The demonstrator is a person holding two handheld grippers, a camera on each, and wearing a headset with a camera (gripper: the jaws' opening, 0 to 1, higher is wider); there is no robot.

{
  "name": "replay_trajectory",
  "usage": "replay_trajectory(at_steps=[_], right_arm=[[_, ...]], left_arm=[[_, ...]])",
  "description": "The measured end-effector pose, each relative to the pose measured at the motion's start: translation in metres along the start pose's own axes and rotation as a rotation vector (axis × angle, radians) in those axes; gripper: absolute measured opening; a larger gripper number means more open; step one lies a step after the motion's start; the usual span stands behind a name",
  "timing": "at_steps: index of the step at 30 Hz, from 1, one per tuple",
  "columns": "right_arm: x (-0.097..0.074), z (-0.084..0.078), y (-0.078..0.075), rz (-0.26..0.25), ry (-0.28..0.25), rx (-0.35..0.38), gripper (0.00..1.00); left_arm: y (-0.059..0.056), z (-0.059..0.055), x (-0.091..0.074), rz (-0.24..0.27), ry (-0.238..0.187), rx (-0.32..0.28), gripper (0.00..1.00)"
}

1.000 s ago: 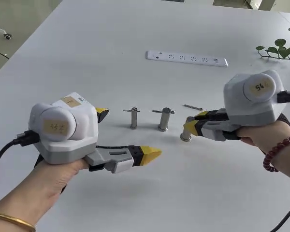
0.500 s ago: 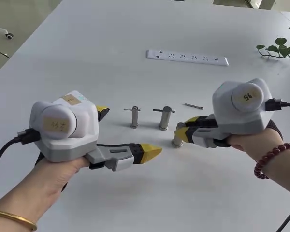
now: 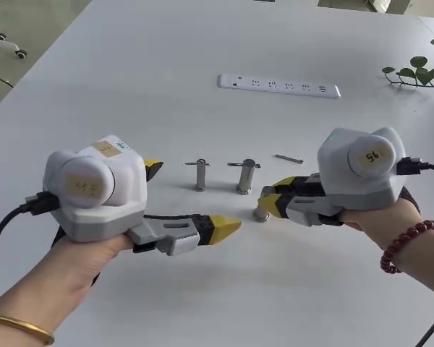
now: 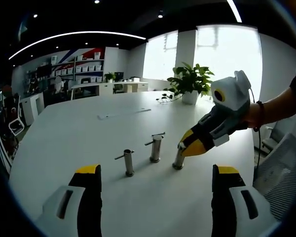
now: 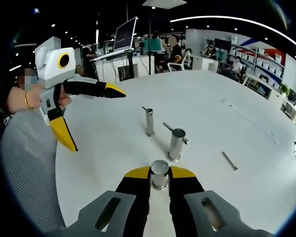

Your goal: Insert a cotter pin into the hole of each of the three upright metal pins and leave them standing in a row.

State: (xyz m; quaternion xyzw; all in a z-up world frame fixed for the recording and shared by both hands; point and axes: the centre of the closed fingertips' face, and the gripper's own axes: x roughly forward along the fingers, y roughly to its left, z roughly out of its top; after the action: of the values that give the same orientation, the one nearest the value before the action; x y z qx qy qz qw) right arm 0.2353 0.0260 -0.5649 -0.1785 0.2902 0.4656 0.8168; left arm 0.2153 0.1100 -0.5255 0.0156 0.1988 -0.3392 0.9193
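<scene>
Two upright metal pins stand side by side on the white table, each with a cotter pin through its top. To their right, a third metal pin with a bare top stands upright, and my right gripper is shut on it. The right gripper view shows the third metal pin's round head between my right gripper's yellow jaws. A loose cotter pin lies flat behind it. My left gripper hovers open in front of the row, holding nothing.
A white power strip lies at the back of the table. Green plant leaves reach in at the far right edge. Cables trail from both grippers toward me.
My right gripper has moved left and slightly toward me with the third metal pin, bringing it closer to the middle pin. The left gripper has stayed put.
</scene>
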Motion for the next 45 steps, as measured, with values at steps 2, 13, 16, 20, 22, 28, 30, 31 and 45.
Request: replay_trajectory(at_steps=[2, 13, 16, 20, 22, 28, 30, 31, 45], right_arm=[[0.002, -0.005, 0.001, -0.005, 0.025, -0.03, 0.09], [-0.001, -0.012, 0.003, 0.008, 0.017, -0.007, 0.17], [-0.004, -0.013, 0.002, 0.008, 0.014, 0.003, 0.18], [-0.01, -0.013, 0.0, 0.009, 0.009, 0.014, 0.21], [-0.013, -0.015, -0.002, 0.008, 0.028, 0.039, 0.22], [-0.023, -0.017, -0.022, -0.015, 0.042, 0.04, 0.23], [-0.027, -0.015, -0.029, -0.025, 0.038, 0.048, 0.23], [-0.028, -0.014, -0.034, -0.034, 0.038, 0.059, 0.23], [-0.024, 0.001, -0.094, -0.084, 0.099, 0.05, 0.2]], left_arm=[[0.0, 0.0, 0.0, 0.0, 0.0, 0.002, 0.93], [0.0, -0.001, 0.0, 0.003, 0.006, 0.003, 0.94], [0.0, -0.001, 0.0, 0.003, 0.007, 0.004, 0.94], [-0.001, -0.002, 0.0, 0.003, 0.01, 0.006, 0.94], [-0.001, -0.002, 0.0, 0.006, 0.008, 0.006, 0.95], [0.0, -0.002, 0.001, 0.01, 0.002, 0.003, 0.96], [0.0, -0.002, 0.001, 0.01, 0.001, 0.007, 0.97], [0.0, -0.002, 0.001, 0.01, 0.002, 0.009, 0.97], [0.0, 0.0, 0.002, 0.019, -0.013, 0.021, 0.99]])
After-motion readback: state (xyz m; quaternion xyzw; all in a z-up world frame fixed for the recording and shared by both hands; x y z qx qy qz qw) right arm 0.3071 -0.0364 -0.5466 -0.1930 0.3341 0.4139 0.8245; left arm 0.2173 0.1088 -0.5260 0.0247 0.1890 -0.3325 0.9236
